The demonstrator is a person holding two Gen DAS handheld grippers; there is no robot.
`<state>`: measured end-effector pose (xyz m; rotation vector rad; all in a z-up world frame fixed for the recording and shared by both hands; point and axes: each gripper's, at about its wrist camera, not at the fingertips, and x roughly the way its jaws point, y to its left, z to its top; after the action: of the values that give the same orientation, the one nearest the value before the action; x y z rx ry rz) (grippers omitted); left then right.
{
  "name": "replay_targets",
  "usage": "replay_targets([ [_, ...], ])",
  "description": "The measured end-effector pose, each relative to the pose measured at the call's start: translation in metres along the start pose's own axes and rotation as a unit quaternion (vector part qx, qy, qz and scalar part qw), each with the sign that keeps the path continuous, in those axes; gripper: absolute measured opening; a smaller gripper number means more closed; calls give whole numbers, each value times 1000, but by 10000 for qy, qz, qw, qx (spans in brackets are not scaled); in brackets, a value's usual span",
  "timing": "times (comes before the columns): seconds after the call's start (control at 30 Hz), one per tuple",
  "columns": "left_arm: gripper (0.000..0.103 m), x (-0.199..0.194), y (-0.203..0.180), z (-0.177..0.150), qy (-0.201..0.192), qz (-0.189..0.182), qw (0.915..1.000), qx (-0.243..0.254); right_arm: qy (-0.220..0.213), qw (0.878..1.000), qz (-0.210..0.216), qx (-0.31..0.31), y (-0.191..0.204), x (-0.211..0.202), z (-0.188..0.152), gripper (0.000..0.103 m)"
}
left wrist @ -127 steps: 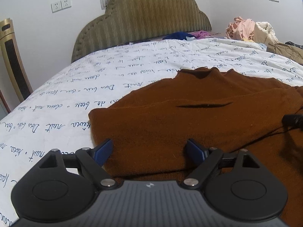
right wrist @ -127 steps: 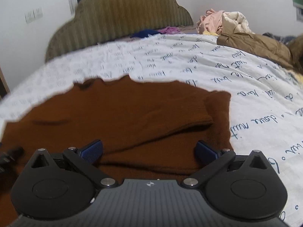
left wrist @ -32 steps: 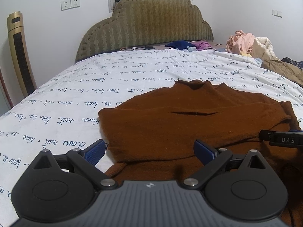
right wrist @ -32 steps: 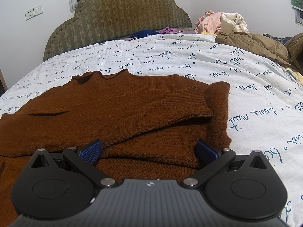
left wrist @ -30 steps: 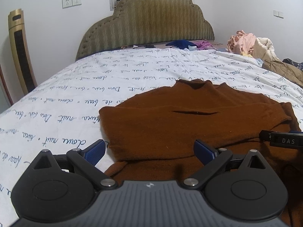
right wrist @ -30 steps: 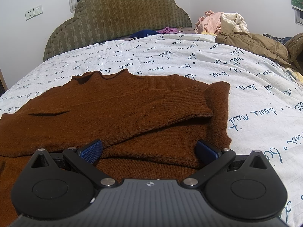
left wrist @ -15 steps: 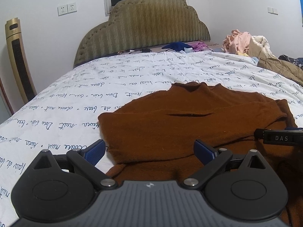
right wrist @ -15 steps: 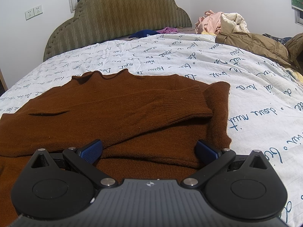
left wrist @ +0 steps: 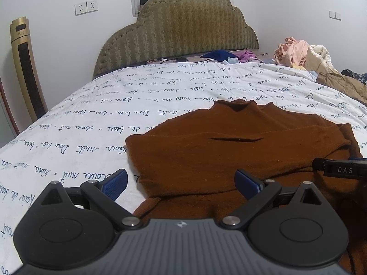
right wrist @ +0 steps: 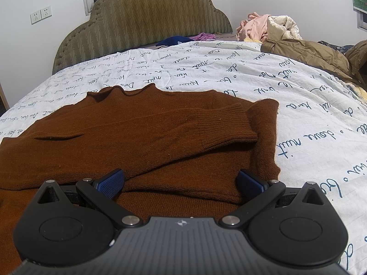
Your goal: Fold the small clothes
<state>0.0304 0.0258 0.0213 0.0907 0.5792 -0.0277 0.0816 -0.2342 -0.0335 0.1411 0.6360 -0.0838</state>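
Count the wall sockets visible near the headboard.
2, side by side on the white wall left of the headboard: left socket, right socket. More may be hidden behind the headboard.

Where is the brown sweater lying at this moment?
In both wrist views the brown sweater lies flat on the white script-printed bedspread, just ahead of both open grippers, collar toward the headboard.

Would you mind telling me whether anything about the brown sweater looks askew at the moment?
Yes: on the brown sweater, the folded-in sleeve lies slanted, its cuff stopping short of the right edge, so the fold looks uneven.
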Motion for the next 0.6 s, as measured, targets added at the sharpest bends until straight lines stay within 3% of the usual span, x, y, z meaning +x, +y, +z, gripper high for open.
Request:
replay_targets([
  [0.6,100,-19,7,-20,354,-133,9991,-179,-1,10000,1,2,0,0,0,103],
])
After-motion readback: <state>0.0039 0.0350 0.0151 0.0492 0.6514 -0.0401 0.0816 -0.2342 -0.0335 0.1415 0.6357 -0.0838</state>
